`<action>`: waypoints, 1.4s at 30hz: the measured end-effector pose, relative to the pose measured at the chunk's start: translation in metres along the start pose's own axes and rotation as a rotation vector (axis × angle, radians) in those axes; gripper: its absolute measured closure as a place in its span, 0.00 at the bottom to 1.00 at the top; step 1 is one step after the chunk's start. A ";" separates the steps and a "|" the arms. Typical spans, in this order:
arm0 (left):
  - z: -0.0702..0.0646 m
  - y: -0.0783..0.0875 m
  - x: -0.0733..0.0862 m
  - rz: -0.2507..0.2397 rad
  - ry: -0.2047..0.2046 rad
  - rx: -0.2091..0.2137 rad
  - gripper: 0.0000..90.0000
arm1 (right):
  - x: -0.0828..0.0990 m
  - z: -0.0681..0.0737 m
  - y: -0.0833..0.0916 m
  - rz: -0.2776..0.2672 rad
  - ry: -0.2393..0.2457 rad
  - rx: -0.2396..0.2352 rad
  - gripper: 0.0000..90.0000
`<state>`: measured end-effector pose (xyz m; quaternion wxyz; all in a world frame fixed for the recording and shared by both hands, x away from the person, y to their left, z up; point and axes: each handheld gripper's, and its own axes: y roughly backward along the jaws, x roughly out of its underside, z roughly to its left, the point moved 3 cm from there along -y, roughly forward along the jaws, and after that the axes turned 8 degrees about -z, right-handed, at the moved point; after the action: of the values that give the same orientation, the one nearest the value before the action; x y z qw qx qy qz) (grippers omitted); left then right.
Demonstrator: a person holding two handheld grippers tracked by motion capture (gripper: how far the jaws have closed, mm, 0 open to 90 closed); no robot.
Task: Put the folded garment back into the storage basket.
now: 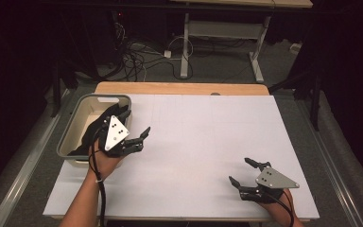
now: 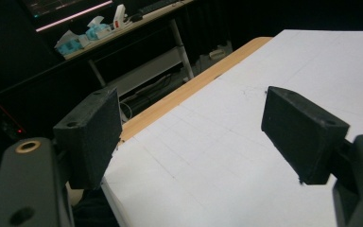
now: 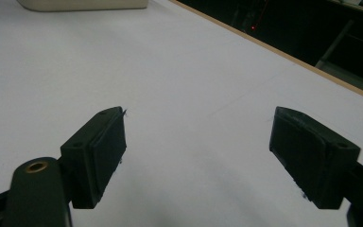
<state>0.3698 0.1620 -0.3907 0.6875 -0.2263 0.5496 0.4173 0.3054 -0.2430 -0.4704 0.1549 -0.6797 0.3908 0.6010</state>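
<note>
both grippers, left gripper (image 1: 139,135) and right gripper (image 1: 241,171), gape over the table (image 1: 203,137).

A bin (image 1: 75,124) sits at the left edge of the surface (image 1: 203,137), with a cloth (image 1: 99,124) lying inside it. The left claw (image 1: 141,136) is just right of the bin; the right claw (image 1: 241,171) is well apart, near the front right.

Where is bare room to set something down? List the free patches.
The white sheet is bare between the left claw and right claw, and back to the wooden edge. Crowded only at the bin, with dark cloth inside.
</note>
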 end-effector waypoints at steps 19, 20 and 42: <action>-0.020 -0.005 -0.005 0.003 -0.037 0.058 0.23 | -0.001 0.002 0.000 0.002 0.008 -0.003 0.22; -0.021 -0.005 -0.005 0.004 -0.039 0.062 0.23 | -0.001 0.002 0.000 0.002 0.009 -0.003 0.22; -0.043 -0.012 0.000 0.034 -0.096 0.124 0.23 | -0.001 0.004 0.000 0.002 0.013 -0.007 0.22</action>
<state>0.3551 0.1218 -0.4049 0.7186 -0.1538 0.5444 0.4046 0.3028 -0.2402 -0.4700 0.1495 -0.6838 0.3905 0.5980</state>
